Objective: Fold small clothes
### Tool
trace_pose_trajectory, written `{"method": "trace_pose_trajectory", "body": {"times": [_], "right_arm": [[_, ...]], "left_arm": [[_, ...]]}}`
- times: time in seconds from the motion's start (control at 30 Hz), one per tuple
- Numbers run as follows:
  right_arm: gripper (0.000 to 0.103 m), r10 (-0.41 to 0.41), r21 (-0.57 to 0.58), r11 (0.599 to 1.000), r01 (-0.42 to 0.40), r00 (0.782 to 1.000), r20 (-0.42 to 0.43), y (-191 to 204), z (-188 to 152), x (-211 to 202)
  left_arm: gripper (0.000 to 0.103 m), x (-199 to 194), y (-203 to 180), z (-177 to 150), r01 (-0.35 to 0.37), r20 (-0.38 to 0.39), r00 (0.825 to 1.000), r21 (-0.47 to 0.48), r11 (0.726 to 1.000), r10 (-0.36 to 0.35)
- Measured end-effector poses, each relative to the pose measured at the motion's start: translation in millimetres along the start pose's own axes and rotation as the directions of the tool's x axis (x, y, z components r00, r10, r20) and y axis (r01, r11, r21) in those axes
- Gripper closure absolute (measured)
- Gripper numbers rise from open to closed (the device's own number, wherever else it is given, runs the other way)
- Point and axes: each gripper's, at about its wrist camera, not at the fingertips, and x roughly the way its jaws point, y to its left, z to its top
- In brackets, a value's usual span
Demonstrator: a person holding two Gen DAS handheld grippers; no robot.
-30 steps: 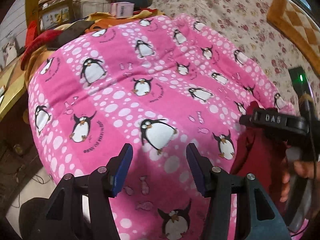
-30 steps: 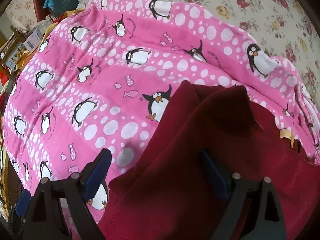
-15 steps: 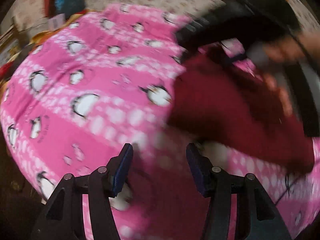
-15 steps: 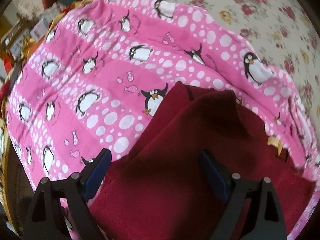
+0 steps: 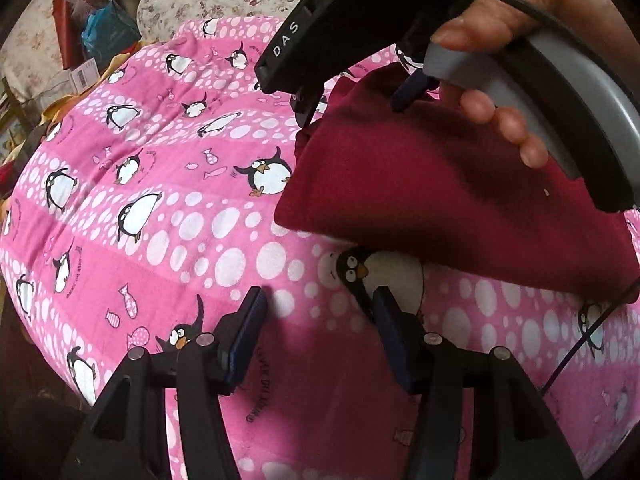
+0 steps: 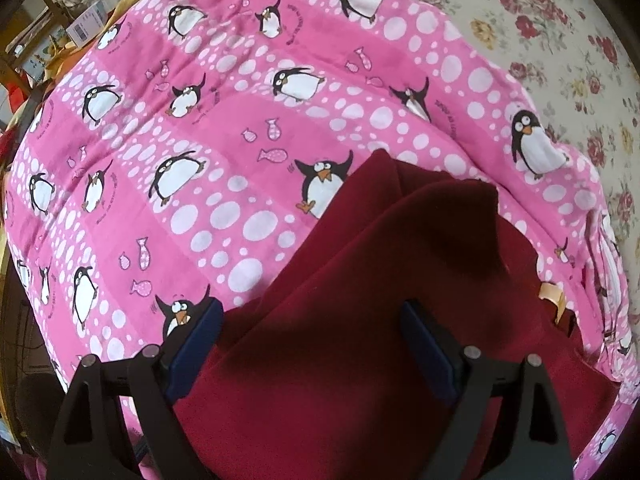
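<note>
A dark red cloth (image 5: 420, 184) lies folded on a pink penguin blanket (image 5: 160, 208). In the left wrist view my left gripper (image 5: 318, 320) is open and empty, just short of the cloth's near edge. The right gripper's body (image 5: 520, 60), held in a hand, hangs over the cloth's far part. In the right wrist view the red cloth (image 6: 380, 300) fills the lower middle and my right gripper (image 6: 312, 328) is open, its jaws standing on either side of the cloth's surface without pinching it.
The pink blanket (image 6: 180, 140) covers a mound on a floral bedspread (image 6: 560, 32). Boxes, bags and a wooden frame (image 5: 80, 52) crowd the far left. A black cable (image 5: 580, 340) trails at the right.
My left gripper has swung right, so the red cloth and the right gripper now fill its view. The right gripper stayed over the cloth, open throughout.
</note>
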Motion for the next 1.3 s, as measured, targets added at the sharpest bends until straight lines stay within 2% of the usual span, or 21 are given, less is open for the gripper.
{"method": "trace_pose_trajectory", "body": {"times": [0.17,0.23,0.3,0.43,0.53,0.63,0.7,0.77,0.83,0.87,1.0,1.1,1.2,1.3], "right_arm": [[0.011,0.008,0.004,1.0,-0.008,1.0,0.012,-4.0,-2.7,-2.6],[0.011,0.013,0.012,1.0,-0.014,1.0,0.024,-6.3,-3.8,-4.7],[0.011,0.026,0.03,0.999,-0.027,0.998,0.048,-10.5,-4.9,-9.6],[0.011,0.051,0.084,0.995,-0.059,0.994,0.094,-23.1,-3.2,-22.9],[0.011,0.097,0.152,0.982,-0.111,0.991,0.097,-34.0,0.7,-29.3],[0.011,0.099,0.168,0.979,-0.114,0.99,0.097,-37.1,2.9,-33.3],[0.011,0.079,0.166,0.982,-0.093,0.993,0.091,-37.8,3.3,-32.6],[0.011,0.067,0.152,0.985,-0.078,0.995,0.076,-37.6,4.0,-31.3],[0.011,0.05,0.141,0.988,-0.058,0.997,0.059,-39.0,5.0,-30.1],[0.011,0.035,0.14,0.989,-0.042,0.998,0.052,-39.9,6.7,-29.7],[0.011,0.035,0.177,0.983,-0.04,0.999,0.028,-44.7,14.1,-25.7],[0.011,0.05,0.186,0.981,-0.05,0.999,0.009,-42.5,21.2,-21.2],[0.011,0.017,0.151,0.988,-0.015,1.0,-0.011,-35.7,29.8,-14.4],[0.011,-0.022,0.109,0.994,0.027,0.999,-0.045,-28.6,39.1,-3.7]], "left_arm": [[0.068,-2.7,20.4,8.2,0.05,0.01,0.999,-0.096,0.994,-0.05],[0.068,-0.6,35.6,14.0,0.105,0.0,0.994,-0.187,0.977,-0.107],[0.068,2.2,52.1,19.7,0.159,-0.003,0.986,-0.288,0.944,-0.167],[0.068,17.4,81.5,35.6,0.213,-0.043,0.963,-0.491,0.845,-0.268],[0.068,28.6,88.3,46.8,0.243,-0.054,0.941,-0.577,0.78,-0.334],[0.068,43.0,90.3,52.4,0.29,-0.08,0.893,-0.65,0.702,-0.443],[0.068,45.8,93.4,54.1,0.306,-0.076,0.877,-0.674,0.673,-0.475],[0.066,49.9,100.0,52.3,0.32,-0.071,0.851,-0.717,0.619,-0.521],[0.065,56.8,105.6,45.9,0.307,-0.066,0.825,-0.782,0.543,-0.561],[0.065,58.9,107.8,43.4,0.296,-0.061,0.82,-0.807,0.511,-0.57],[0.065,58.8,107.1,45.8,0.263,-0.07,0.828,-0.828,0.496,-0.556],[0.063,59.7,106.4,44.8,0.27,-0.051,0.829,-0.835,0.479,-0.557],[0.063,60.2,109.5,39.3,0.296,-0.028,0.82,-0.834,0.466,-0.571],[0.063,60.4,113.7,32.6,0.324,0.004,0.802,-0.844,0.428,-0.598]]}}
